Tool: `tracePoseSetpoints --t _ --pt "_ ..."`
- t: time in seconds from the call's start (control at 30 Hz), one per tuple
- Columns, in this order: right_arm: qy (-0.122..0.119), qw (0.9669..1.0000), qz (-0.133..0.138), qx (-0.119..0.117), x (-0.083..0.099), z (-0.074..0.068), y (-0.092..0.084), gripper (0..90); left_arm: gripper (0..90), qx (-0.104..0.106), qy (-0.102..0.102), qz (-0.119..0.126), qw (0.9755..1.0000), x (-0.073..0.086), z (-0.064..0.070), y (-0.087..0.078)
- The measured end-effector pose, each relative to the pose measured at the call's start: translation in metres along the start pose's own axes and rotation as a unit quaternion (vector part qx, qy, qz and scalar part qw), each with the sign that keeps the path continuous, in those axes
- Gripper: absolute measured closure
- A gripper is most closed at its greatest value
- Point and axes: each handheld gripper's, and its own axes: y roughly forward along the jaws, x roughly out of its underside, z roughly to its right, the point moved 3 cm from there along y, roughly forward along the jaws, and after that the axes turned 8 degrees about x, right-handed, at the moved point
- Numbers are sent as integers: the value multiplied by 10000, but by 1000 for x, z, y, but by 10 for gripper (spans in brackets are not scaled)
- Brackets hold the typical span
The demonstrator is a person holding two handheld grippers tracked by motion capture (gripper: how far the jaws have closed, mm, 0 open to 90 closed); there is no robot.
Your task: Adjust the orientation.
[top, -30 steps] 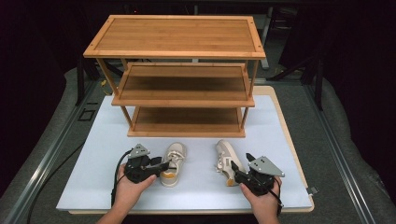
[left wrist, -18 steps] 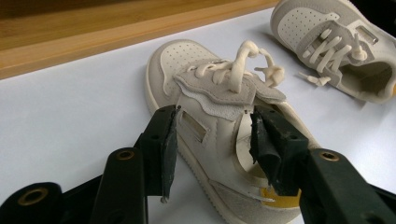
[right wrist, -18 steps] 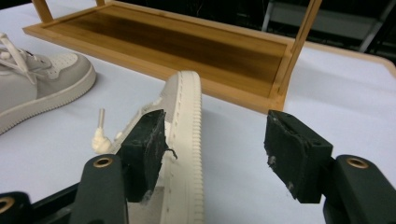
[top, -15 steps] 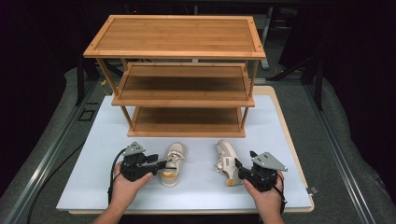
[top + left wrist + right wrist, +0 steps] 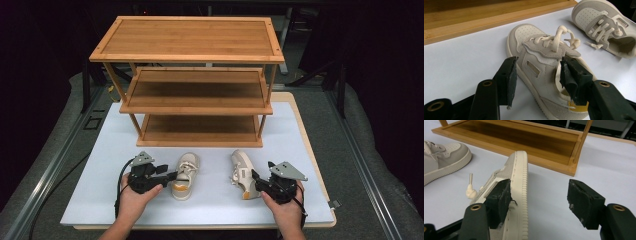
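Observation:
Two beige sneakers lie on the white mat in front of a bamboo rack. The left sneaker point(image 5: 184, 176) point(image 5: 541, 67) stands upright, toe toward the rack. My left gripper point(image 5: 173, 175) point(image 5: 539, 75) is open astride its near side wall, one jaw outside and the other inside the shoe's opening. The right sneaker point(image 5: 241, 171) point(image 5: 517, 182) lies tipped on its side, with the ribbed sole edge facing up. My right gripper point(image 5: 255, 179) point(image 5: 539, 202) is open at its heel end. One jaw is against the upper; the other stands well clear of the sole.
The three-shelf bamboo rack point(image 5: 195, 107) stands at the back of the white mat point(image 5: 100, 170), all shelves bare; its lowest shelf point(image 5: 524, 142) is just beyond the shoes. A loose lace end point(image 5: 470, 188) lies beside the tipped shoe. Dark floor surrounds the table.
Both hands have shifted only slightly, the right one a little outward. The two sneakers lie where they were, and both grippers have stayed open.

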Motion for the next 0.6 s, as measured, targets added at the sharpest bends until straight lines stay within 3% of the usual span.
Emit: tracePoseSetpoints --t 0.6 --pt "-79 9999 -82 -125 2 -5 0 370 466 -17 -13 -22 10000 2 -1 0"
